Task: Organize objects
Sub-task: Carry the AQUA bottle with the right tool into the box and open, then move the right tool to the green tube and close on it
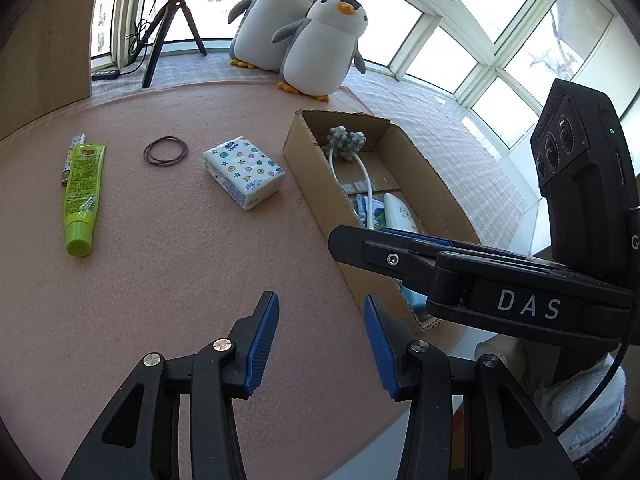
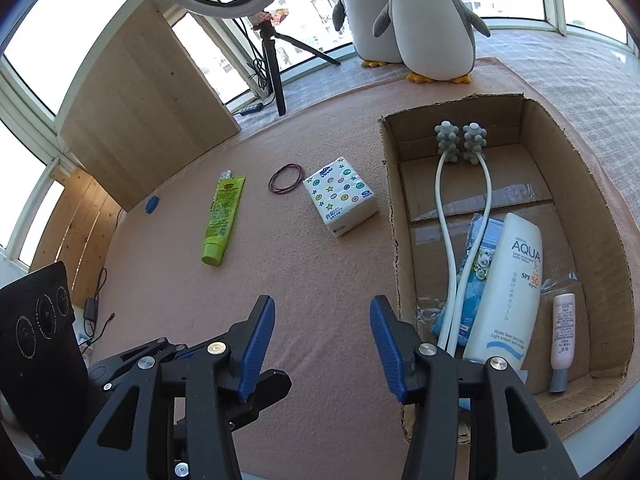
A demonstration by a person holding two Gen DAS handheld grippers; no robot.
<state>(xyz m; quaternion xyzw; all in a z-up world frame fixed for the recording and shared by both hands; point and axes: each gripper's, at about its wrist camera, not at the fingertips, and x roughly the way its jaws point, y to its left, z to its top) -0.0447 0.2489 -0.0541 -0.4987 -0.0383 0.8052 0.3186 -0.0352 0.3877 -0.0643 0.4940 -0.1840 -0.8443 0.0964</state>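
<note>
From the left wrist, the left tool point(image 1: 320, 344) hangs wide and empty short of the cardboard box point(image 1: 304, 160), with the tissue pack point(image 1: 244, 172) just left of the box: light, soft, best pinched across its short sides. From the right wrist, the right tool point(image 2: 322, 344) gapes empty too; hair ties point(image 2: 285, 178) touch the pack's far corner, green tube point(image 2: 221, 218) farther left, nothing blocking.

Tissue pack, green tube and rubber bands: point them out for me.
Tissue pack point(image 2: 340, 196), right wrist view, top face.
Green tube point(image 2: 222, 216), right wrist view, mid body.
Rubber bands point(image 1: 165, 151), left wrist view, within the loops, on the mat.
</note>
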